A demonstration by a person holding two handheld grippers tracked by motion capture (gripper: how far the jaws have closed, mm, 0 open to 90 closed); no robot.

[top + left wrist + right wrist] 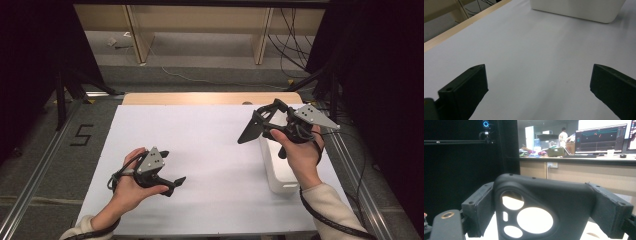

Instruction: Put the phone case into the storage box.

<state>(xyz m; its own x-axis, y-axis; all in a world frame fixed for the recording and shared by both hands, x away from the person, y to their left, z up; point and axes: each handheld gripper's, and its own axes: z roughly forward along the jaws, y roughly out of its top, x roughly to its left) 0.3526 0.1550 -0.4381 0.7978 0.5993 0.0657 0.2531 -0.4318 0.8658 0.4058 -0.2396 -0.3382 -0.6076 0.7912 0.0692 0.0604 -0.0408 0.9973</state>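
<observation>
My right gripper (265, 114) is raised over the right side of the table, shut on a black phone case (251, 129) that hangs tilted from its jaws. In the right gripper view the phone case (544, 202) spans the gap, its camera cut-outs facing me, with a pad (481, 207) pressed on each long edge. My left gripper (171, 169) rests low over the white sheet (210, 150) at the front left. In the left gripper view its fingers (466, 90) stand wide open with nothing between them.
A white rectangular box (280, 172) lies on the sheet under my right hand, and the box (579, 8) is also ahead of the left jaws. A wooden table edge (200, 98) runs along the back. Metal rails (357, 185) and black curtains flank the table.
</observation>
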